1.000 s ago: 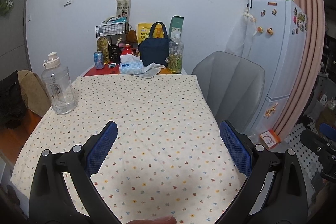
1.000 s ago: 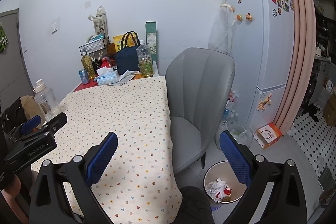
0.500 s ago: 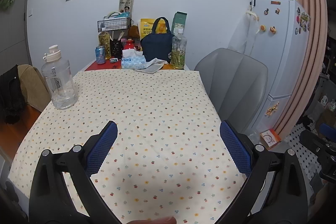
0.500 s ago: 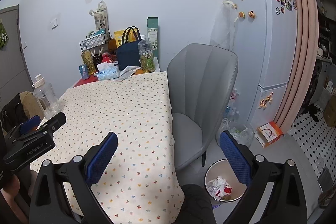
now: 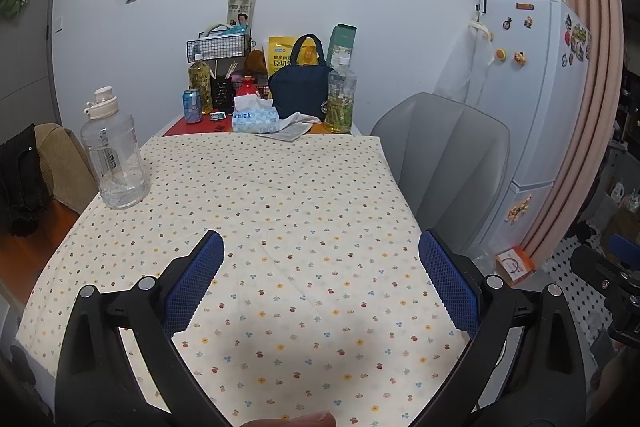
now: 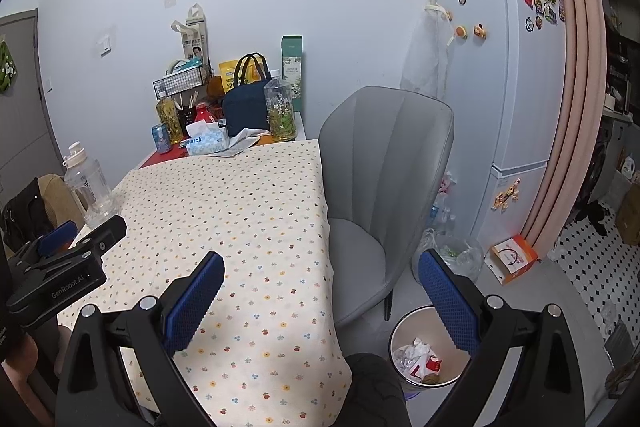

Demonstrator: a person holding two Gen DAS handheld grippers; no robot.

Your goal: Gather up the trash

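Note:
A round trash bin [image 6: 400,337] stands on the floor by the table's near right corner and holds crumpled white and red wrappers [image 6: 416,357]. My left gripper [image 5: 320,259] is open and empty above the dotted tablecloth [image 5: 280,195]. It also shows in the right wrist view [image 6: 68,239] at the left. My right gripper [image 6: 322,277] is open and empty over the table's right edge, with the bin just beneath its right finger. No loose trash shows on the near cloth.
A grey chair [image 6: 384,163] stands right of the table. A big clear jug [image 5: 114,155] sits at the left edge. Bottles, a can, a tissue pack [image 5: 256,119] and a navy bag [image 5: 300,87] crowd the far end. A fridge [image 6: 516,87] and an orange box [image 6: 514,259] are at the right.
Both views have tilted up slightly and the far clutter sits lower in the frame. Both grippers stay open and empty.

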